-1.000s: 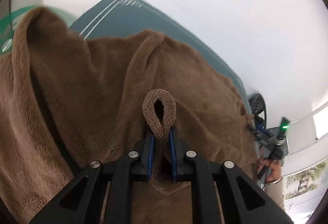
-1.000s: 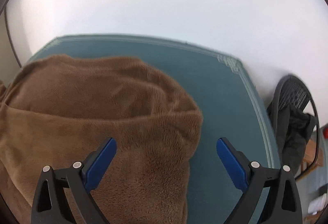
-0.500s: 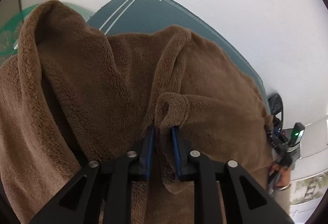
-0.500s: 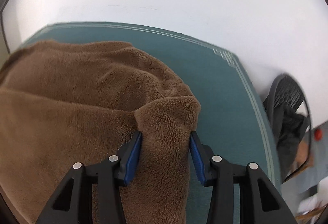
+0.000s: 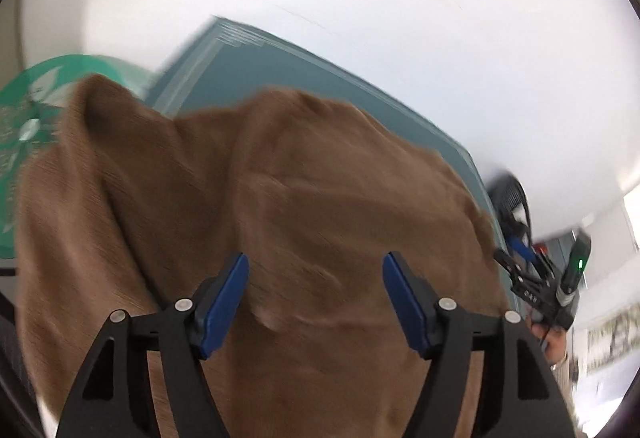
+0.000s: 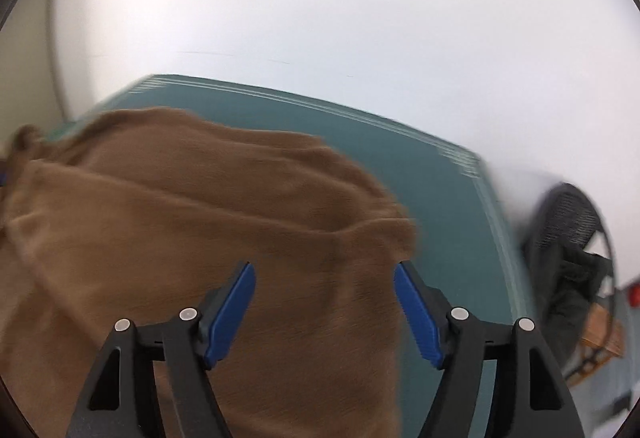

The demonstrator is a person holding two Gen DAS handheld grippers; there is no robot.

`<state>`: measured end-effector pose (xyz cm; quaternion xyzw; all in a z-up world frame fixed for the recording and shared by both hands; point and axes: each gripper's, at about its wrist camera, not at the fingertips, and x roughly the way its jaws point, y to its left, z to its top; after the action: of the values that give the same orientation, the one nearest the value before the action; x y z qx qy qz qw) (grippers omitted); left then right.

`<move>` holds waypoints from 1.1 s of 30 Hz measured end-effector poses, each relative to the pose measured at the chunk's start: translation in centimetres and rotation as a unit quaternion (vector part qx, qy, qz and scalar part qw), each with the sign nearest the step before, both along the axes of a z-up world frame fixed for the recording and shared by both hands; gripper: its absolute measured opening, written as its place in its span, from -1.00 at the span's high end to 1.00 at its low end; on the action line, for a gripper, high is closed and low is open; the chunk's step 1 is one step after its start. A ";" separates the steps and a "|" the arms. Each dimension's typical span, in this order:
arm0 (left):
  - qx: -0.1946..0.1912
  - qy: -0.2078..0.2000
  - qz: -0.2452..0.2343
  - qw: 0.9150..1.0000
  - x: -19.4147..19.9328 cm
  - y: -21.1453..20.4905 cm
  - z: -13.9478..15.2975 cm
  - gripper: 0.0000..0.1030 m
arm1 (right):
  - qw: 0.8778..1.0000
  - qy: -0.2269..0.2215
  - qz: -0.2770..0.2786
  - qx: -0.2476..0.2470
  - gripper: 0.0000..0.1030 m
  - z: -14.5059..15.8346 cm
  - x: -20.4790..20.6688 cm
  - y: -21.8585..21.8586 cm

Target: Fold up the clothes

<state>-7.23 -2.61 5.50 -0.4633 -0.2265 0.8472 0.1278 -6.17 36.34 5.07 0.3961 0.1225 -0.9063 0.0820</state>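
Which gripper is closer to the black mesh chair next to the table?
Right. The right gripper, jaws opening over the brown garment, is at the table edge beside the black chair. The left gripper, also opening, sits farther along the garment, with the right gripper between.

My left gripper has black skeletal finger arms with triangular cut-outs, silver screw heads at the joints and blue pads. My right gripper is built identically. Seen from the left wrist, its black handle unit carries a lit green indicator and white markings too blurred to read.
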 end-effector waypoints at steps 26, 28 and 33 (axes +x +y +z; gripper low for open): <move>-0.041 0.013 0.062 0.997 12.1 -5.1 2.4 -0.58 | 0.993 -0.043 0.101 -0.051 -0.72 0.3 6.7 -4.7; -0.065 0.009 0.048 0.997 13.0 -4.8 1.7 -0.58 | 0.990 -0.042 0.124 -0.048 -0.72 0.5 8.0 -6.1; -0.101 -0.017 0.040 0.994 14.2 -4.4 -1.0 -0.58 | 0.987 -0.044 0.152 -0.026 -0.72 -0.4 10.4 -8.2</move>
<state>6.99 -6.96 4.52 -0.4787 -0.1598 0.8622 0.0424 4.23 28.12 4.63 0.4101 0.1540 -0.8678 0.2346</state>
